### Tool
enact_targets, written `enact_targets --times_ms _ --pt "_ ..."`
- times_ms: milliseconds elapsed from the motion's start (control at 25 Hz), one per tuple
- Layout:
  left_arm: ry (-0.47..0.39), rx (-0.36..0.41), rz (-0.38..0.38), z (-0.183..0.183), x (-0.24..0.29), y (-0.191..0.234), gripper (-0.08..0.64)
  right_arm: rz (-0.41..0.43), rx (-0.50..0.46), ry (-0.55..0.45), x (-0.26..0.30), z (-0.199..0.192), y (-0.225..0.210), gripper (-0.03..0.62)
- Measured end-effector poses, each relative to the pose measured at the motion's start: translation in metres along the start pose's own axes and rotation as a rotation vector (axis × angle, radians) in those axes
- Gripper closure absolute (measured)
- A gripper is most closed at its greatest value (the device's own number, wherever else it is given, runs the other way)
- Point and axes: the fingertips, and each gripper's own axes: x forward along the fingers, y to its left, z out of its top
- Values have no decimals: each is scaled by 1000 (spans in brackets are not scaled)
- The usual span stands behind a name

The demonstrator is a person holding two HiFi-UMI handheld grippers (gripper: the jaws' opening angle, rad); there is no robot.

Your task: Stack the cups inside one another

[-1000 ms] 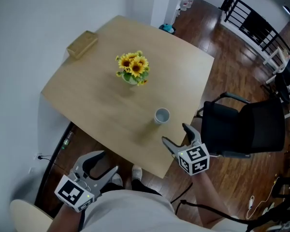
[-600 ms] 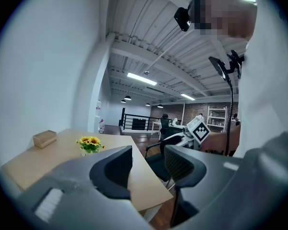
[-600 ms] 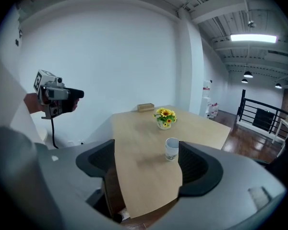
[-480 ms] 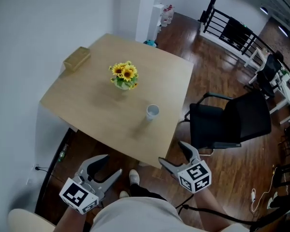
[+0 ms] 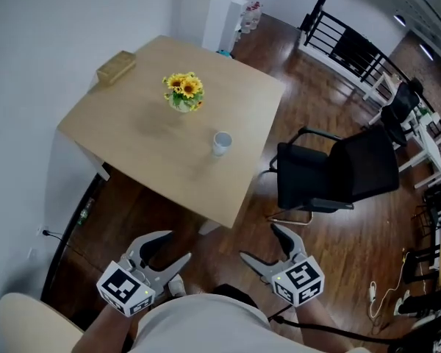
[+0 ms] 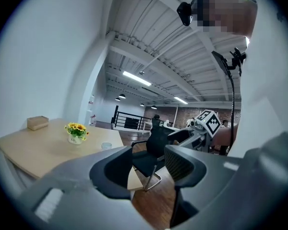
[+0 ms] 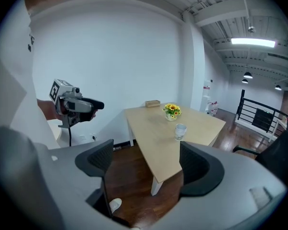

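Observation:
A pale cup (image 5: 221, 143) stands alone on the wooden table (image 5: 147, 160), near its right edge; whether others are nested in it I cannot tell. It also shows as a small cup (image 6: 106, 145) in the left gripper view and as a cup (image 7: 180, 131) in the right gripper view. My left gripper (image 5: 175, 245) and right gripper (image 5: 259, 241) are held close to my body, well off the table over the floor. The left gripper (image 6: 151, 162) is open and empty. The right gripper (image 7: 146, 162) has its jaws opening, with nothing between them.
A vase of sunflowers (image 5: 182, 93) stands mid-table and a tan box (image 5: 116, 67) sits at the far left corner. A black chair (image 5: 345, 175) stands to the table's right. A white wall runs along the left, with wooden floor around the table.
Both grippers have drawn back from the table's near edge toward my body. The table and cup now look farther away. The cup has not moved on the table.

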Motion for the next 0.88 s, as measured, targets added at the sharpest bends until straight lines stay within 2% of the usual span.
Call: enact_targets --times_ms 120,320,480,680,880 --pt "2 32 10 4 11 -23 337 31 -27 -28 -21 -3 -3 160" --pt "-6 15 28 5 43 -70 337 79 -81 -30 -67 -18 -14 151" --pt "-4 41 20 4 72 -114 337 102 -75 -41 -97 -45 -29 147" --pt "11 43 67 -4 81 -151 337 121 -112 -33 -118 -65 -40 141" --pt "16 13 118 -16 78 -171 337 157 -130 -29 -135 -82 -40 138"
